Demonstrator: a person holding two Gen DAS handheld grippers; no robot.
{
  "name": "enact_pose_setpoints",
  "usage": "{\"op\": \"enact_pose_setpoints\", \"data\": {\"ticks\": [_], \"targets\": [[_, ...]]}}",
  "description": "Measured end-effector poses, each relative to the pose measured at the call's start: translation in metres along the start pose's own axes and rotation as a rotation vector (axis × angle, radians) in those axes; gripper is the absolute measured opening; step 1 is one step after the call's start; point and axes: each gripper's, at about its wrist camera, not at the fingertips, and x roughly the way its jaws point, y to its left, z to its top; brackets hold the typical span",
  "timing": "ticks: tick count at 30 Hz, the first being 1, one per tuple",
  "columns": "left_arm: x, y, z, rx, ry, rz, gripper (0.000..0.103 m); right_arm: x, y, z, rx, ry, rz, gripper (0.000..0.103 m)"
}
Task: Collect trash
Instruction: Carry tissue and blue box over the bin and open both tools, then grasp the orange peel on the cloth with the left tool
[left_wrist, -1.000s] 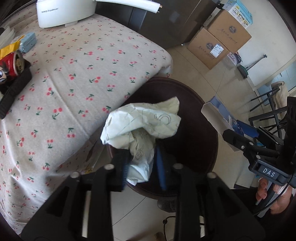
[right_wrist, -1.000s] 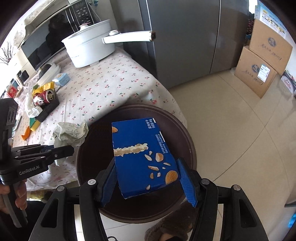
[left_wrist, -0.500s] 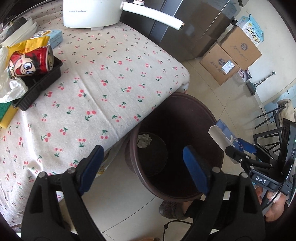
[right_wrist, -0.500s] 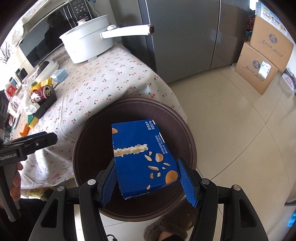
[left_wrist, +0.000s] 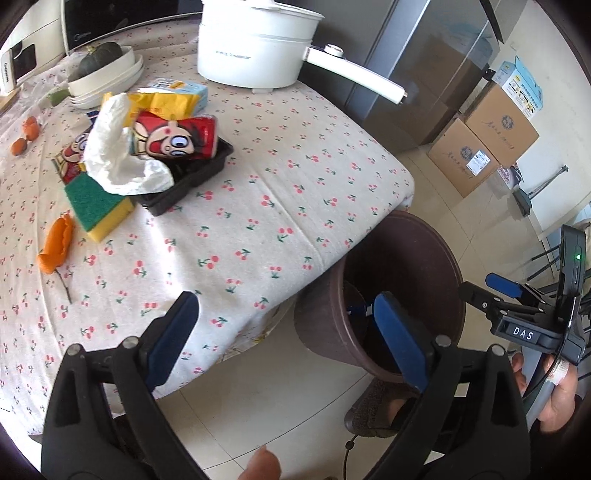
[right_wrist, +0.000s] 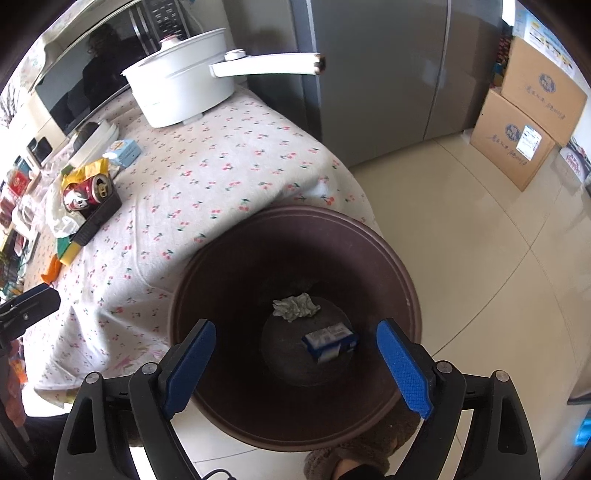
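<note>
Desk (left_wrist: 258, 221) has a cherry-print cloth, still pretty cluttered at the far end: a red cartoon can (left_wrist: 173, 138) in a black tray (left_wrist: 192, 181), crumpled tissue (left_wrist: 114, 155), a green-yellow sponge (left_wrist: 98, 205), orange peel (left_wrist: 55, 251) and a white pot (left_wrist: 255, 40). Brown bin (right_wrist: 369, 251) sits on the tiled floor just beside the desk corner, with a paper wad (right_wrist: 295, 306) and blue box (right_wrist: 328, 341) at the bottom. Left tool (left_wrist: 284, 339) and right tool (right_wrist: 295, 365) are both opening, nothing between the jaws. Fridge and cardboard boxes (right_wrist: 524, 122) behind.

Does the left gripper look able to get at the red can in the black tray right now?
Probably yes: the left gripper is empty, opening, and the red can lies exposed atop the black tray.
</note>
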Motion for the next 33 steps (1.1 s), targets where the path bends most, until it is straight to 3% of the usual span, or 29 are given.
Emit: {"op": "enact_pose_setpoints", "data": {"ticks": [4, 11, 17, 20, 26, 30, 33], "targets": [[-0.018, 0.024, 0.001, -0.053, -0.061, 0.038, 0.102, -0.011, 0.034, 0.011, -0.064, -0.060, 0.007, 0.103], [-0.046, 0.083, 0.005, -0.175, -0.141, 0.120, 0.102, -0.026, 0.105, 0.030, -0.197, -0.144, 0.025, 0.103], [-0.061, 0.145, 0.004, -0.321, -0.197, 0.210, 0.102, -0.025, 0.158, 0.055, -0.215, -0.159, 0.096, 0.103], [-0.055, 0.168, 0.007, -0.343, -0.155, 0.240, 0.102, -0.019, 0.178, 0.064, -0.215, -0.147, 0.129, 0.103], [-0.021, 0.202, 0.011, -0.364, -0.033, 0.215, 0.102, -0.004, 0.205, 0.075, -0.192, -0.116, 0.158, 0.103], [-0.001, 0.219, 0.015, -0.373, -0.021, 0.281, 0.102, 0.006, 0.213, 0.077, -0.177, -0.096, 0.155, 0.103], [0.014, 0.226, 0.018, -0.359, 0.003, 0.276, 0.091, 0.014, 0.216, 0.076, -0.174, -0.080, 0.147, 0.103]]}}
